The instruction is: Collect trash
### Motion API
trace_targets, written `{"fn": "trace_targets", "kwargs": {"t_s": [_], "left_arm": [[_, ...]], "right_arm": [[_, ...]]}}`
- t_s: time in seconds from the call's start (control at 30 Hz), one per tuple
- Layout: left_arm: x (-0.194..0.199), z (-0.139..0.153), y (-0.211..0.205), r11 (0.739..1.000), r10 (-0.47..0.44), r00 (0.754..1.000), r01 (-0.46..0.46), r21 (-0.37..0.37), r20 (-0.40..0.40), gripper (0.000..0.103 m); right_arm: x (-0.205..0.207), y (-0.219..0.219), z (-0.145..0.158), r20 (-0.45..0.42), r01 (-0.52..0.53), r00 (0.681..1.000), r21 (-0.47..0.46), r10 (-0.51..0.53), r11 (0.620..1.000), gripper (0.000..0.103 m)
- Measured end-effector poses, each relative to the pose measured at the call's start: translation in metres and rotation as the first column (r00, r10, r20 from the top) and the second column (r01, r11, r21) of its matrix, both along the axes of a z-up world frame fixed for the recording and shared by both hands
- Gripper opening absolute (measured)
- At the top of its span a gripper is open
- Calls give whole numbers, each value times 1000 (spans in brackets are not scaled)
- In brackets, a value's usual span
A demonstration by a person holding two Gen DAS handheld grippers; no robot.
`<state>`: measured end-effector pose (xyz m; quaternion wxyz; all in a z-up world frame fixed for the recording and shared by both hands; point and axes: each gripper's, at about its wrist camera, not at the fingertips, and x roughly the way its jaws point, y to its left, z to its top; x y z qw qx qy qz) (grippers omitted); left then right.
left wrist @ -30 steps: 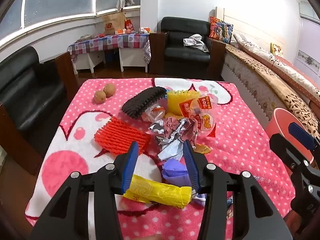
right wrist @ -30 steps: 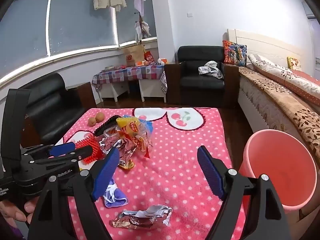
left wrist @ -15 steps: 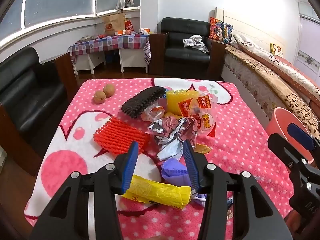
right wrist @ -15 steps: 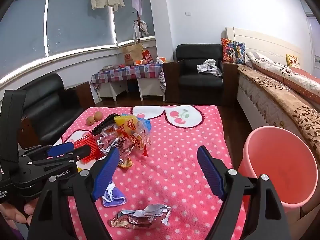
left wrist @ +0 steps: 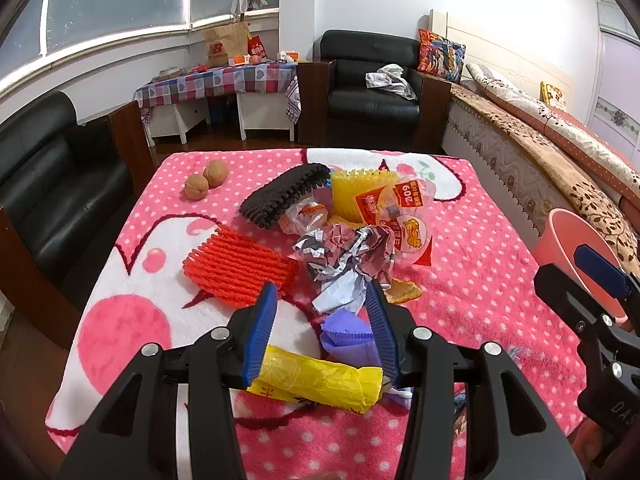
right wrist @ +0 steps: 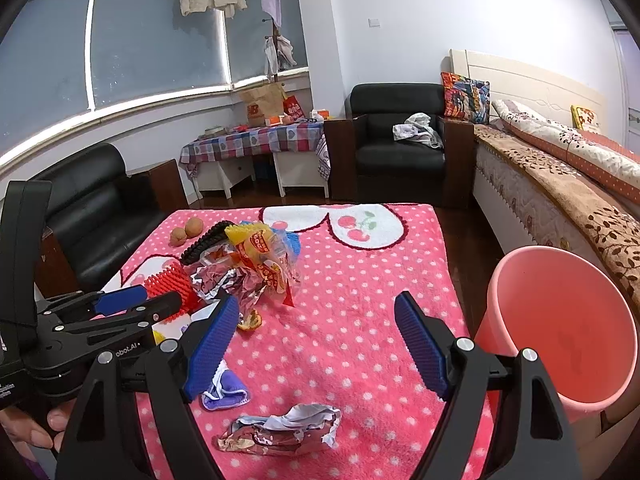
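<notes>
Two grippers, each with two blue-padded fingers. Left gripper point(left wrist: 322, 320) held low over the near edge of the counter point(left wrist: 480, 240), jaws apart, nothing between them; below it one yellow wrapper point(left wrist: 320, 376) and one crumpled purple cloth point(left wrist: 344, 332). Right gripper point(right wrist: 316, 344) higher and to the right, jaws spread wide, empty; under it one flattened foil wrapper point(right wrist: 280, 430). One pink bin point(right wrist: 560, 328) just beside the counter's right edge, open mouth tilted toward the camera. Farther out, one heap of trash mid-counter: crumpled foil point(left wrist: 344, 256), printed snack bags point(left wrist: 400, 216), one red foam net point(left wrist: 236, 268), one black foam net point(left wrist: 284, 194), one yellow net point(left wrist: 360, 188). Two walnuts point(left wrist: 206, 180) at the far left, touching. One hand point(right wrist: 36, 428) gripping the left handle.
</notes>
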<state>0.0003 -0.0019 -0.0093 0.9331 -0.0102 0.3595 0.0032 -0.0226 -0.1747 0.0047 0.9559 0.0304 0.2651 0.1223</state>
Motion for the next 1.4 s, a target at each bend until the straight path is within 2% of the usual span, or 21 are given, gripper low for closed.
{"fn": "trace_targets", "kwargs": {"t_s": [1.4], "left_arm": [[-10, -1, 7, 1000, -12, 1000, 12, -10, -6, 47]], "right_arm": [[-1, -1, -5, -20, 19, 1000, -1, -19, 1000, 79]]}}
